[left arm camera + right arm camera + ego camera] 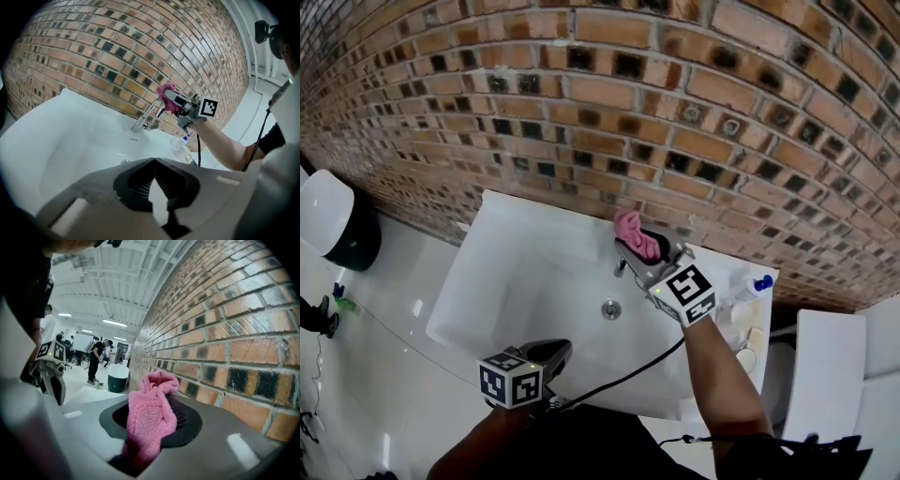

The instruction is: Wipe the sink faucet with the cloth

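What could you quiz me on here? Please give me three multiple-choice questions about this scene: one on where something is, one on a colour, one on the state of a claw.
1. Where is the cloth?
A. folded on a shelf
B. in the right claw, up by the faucet
C. in a bucket

2. What colour is the cloth?
A. pink
B. blue
C. white

3. How does the left claw stand?
A. wide open
B. gripping a sponge
C. shut, nothing in it

Answers:
1. B: the right gripper view shows the cloth pinched between the jaws.
2. A: it looks pink in every view.
3. C: the tips meet with nothing between them.
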{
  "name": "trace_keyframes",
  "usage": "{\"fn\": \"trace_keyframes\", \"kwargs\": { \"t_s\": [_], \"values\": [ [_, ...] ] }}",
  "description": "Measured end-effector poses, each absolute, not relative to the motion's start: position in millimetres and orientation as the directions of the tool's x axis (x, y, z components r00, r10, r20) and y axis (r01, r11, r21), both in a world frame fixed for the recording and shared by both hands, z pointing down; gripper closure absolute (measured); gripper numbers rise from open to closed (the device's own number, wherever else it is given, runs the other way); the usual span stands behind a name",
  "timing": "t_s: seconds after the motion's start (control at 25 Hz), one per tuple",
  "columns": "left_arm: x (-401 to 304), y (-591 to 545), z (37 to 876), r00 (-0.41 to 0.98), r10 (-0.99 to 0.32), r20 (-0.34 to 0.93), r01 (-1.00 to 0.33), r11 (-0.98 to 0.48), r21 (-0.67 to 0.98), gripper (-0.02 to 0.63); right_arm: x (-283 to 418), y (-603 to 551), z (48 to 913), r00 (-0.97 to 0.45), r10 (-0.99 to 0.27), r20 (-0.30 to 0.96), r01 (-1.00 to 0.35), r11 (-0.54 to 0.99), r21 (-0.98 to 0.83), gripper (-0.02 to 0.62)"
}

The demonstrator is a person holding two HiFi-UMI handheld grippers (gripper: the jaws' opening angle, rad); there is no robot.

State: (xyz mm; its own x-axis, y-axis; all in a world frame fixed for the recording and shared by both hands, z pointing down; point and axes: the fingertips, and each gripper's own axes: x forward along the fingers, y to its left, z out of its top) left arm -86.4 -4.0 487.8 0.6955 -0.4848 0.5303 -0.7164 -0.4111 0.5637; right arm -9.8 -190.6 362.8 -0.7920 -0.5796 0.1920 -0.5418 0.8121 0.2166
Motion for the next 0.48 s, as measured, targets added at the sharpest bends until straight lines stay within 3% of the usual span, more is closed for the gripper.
{"fn": "trace_keyframes", "kwargs": {
  "t_s": [0.24, 0.48],
  "values": [
    [-89, 1, 483, 0.727, -0.462, 0.508, -0.685, -0.448, 0.574, 0.603, -21, -168, 373, -0.772, -0.59, 0.237, -0.519, 0.8, 0.301, 0.48],
    [-101, 5, 480, 0.743, -0.457, 0.488, -0.668, -0.464, 0.582, 0.603, -31, -144, 392, -0.771, -0.595, 0.226, -0.545, 0.8, 0.25, 0.48]
  ]
}}
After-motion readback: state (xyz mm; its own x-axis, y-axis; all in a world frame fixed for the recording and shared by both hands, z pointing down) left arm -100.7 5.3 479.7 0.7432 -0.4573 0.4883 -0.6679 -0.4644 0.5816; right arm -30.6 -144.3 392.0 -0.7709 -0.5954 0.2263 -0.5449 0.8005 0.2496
